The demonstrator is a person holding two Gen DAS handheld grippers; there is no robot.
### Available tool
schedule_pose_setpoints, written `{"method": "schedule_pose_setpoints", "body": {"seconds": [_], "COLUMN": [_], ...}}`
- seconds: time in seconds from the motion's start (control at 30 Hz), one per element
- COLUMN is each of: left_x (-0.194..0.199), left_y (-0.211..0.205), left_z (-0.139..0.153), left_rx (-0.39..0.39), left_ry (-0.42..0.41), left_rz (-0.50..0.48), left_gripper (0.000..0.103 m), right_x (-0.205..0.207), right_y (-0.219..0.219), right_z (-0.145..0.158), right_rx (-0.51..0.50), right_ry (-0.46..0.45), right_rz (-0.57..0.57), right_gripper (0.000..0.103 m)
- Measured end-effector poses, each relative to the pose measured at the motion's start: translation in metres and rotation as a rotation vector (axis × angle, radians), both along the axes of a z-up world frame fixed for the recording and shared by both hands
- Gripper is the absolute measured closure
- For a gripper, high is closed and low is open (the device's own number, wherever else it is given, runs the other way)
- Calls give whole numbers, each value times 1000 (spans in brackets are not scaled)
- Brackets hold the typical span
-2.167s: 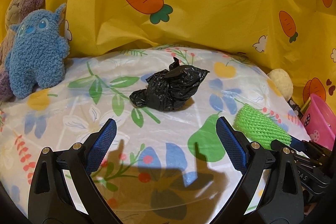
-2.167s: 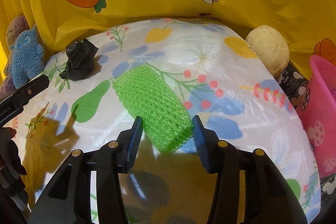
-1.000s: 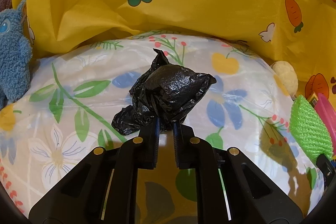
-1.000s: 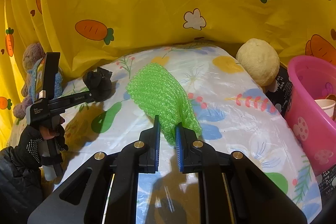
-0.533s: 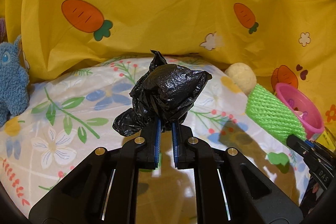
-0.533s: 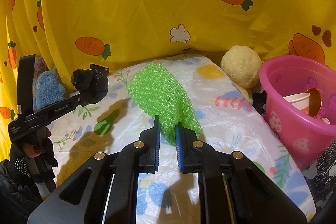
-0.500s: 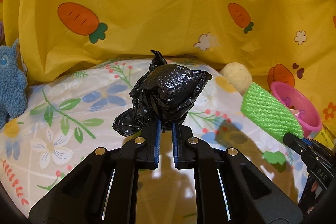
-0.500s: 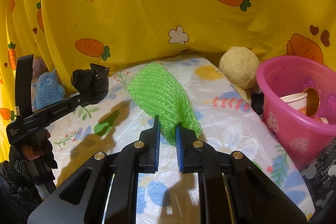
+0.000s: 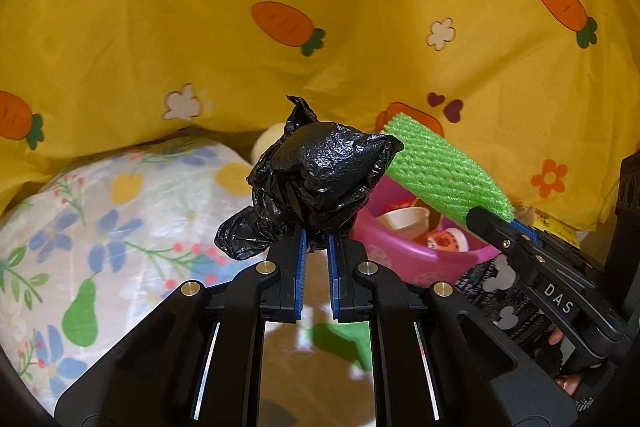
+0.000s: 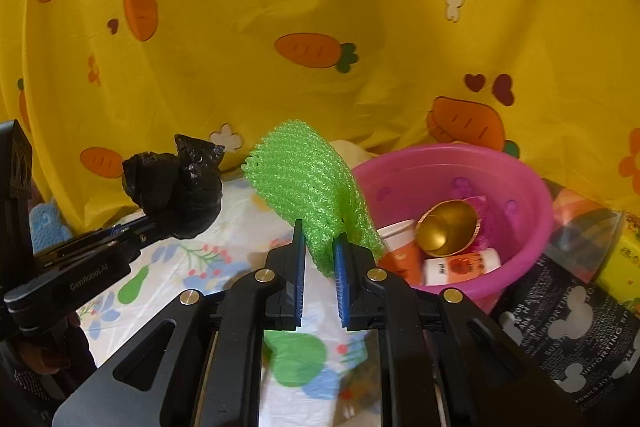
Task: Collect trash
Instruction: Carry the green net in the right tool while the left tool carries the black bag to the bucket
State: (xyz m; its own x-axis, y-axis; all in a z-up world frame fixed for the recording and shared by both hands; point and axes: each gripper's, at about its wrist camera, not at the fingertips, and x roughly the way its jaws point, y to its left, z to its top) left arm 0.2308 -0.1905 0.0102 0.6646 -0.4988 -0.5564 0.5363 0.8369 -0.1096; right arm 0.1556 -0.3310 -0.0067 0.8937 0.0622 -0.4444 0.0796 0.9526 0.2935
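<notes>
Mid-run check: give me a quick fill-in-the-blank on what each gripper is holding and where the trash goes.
1. The left gripper is shut on a crumpled ____ plastic bag.
2. The right gripper grips a ____ foam net.
3. Cups and bottles already lie in the ____ basin.
4. The basin sits to the ____ of the green net in the right wrist view.

Missing words: black; green; pink; right

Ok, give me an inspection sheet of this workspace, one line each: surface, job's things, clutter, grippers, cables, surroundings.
Surface: floral plastic sheet.
Job's things: black plastic bag and green foam net, both lifted; pink basin holding cups and a gold bowl.
Clutter: blue plush toy, black printed bag.
Grippers: left gripper shut on the black plastic bag; right gripper shut on the green foam net.
Cables: nothing seen.
Surroundings: yellow carrot-print cloth.
</notes>
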Motion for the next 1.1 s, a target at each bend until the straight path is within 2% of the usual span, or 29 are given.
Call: {"method": "schedule_pose_setpoints", "body": {"seconds": [0.17,0.3,0.53,0.67,0.77,0.8,0.83,1.03,1.1], "left_x": [3,12,32,35,37,39,40,36,33], "left_y": [-64,-100,-128,-139,-137,-133,-128,-92,-78], "left_z": [-4,-13,-32,-38,-39,-39,-38,-26,-23], "left_rx": [-12,5,16,23,24,14,-2,-47,-65], "left_ry": [45,77,137,140,122,121,116,55,35], "left_rz": [-113,-156,-169,-193,-179,-161,-144,-50,-9], "left_gripper": [94,94,94,91,61,42,31,10,8], "right_x": [-5,-4,5,9,9,10,10,16,16], "right_y": [-47,-74,-95,-101,-103,-103,-104,-96,-93], "right_z": [0,-3,-11,-15,-17,-18,-19,-21,-22], "right_rx": [12,25,32,48,50,50,51,41,46], "right_ry": [-4,-5,3,5,8,10,12,17,15], "right_rz": [-118,-166,-199,-205,-207,-208,-208,-169,-160], "right_gripper": [89,89,89,89,89,88,88,86,86]}}
